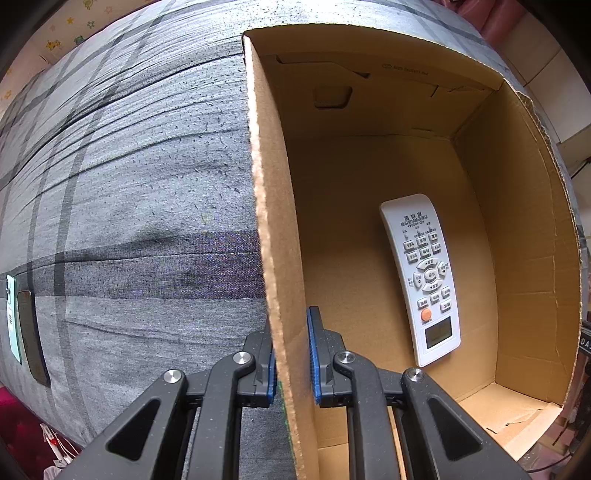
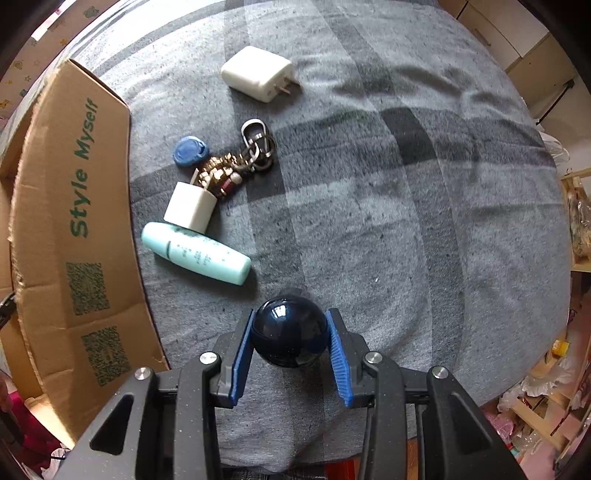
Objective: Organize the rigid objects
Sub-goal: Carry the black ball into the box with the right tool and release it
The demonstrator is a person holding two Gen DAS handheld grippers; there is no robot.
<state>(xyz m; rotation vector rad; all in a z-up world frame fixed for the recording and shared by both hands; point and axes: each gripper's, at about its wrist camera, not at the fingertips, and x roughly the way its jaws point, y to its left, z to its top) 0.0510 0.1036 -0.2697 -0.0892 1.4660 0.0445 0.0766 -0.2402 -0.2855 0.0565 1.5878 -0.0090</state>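
Over blanket, right hand-held gripper [image 2: 291, 347] clamping ball [image 2: 290, 332]

The remote [image 1: 421, 280] lies inside the box [image 1: 517, 229], which stands on the bed [image 2: 406, 221]. Right of the box lie a tube [image 2: 195, 253], a small plug [image 2: 190, 206], keys [image 2: 236, 162] and — farthest back — a larger plug [image 2: 258, 74].

a home bedroom: grey plaid bedsheet [image 2: 369, 184], star-patterned wallpaper [image 1: 70, 33], cluttered shelves [image 2: 554, 387].
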